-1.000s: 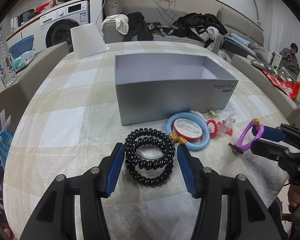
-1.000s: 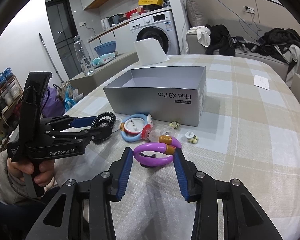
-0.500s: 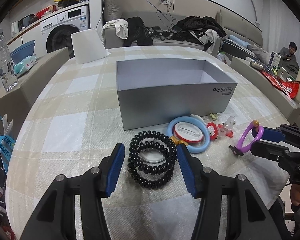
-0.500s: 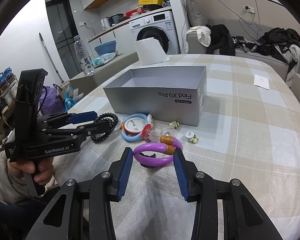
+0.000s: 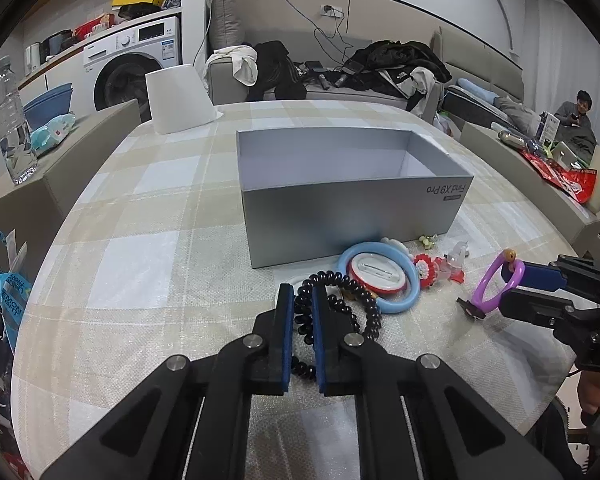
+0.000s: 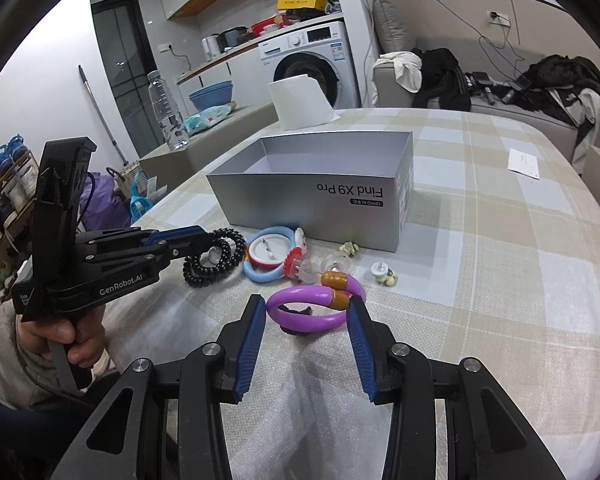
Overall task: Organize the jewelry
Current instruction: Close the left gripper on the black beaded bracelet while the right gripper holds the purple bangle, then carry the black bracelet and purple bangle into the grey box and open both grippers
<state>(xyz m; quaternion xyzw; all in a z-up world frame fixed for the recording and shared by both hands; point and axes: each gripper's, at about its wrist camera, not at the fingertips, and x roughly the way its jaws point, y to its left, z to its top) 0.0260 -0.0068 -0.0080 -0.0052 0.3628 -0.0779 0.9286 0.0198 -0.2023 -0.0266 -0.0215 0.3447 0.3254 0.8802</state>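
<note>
right gripper (image 6: 306,344) jaws spread around purple bracelet (image 6: 314,306)

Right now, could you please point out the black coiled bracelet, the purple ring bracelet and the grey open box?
black coiled bracelet (image 6: 216,266), right wrist view, lower coils.
purple ring bracelet (image 6: 300,322), right wrist view, near arc.
grey open box (image 5: 340,216), left wrist view, front wall.

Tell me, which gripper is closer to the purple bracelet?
Right. The right gripper has its open jaws on both sides of the purple bracelet; the left gripper is off to the side, shut on the black hair tie.
</note>
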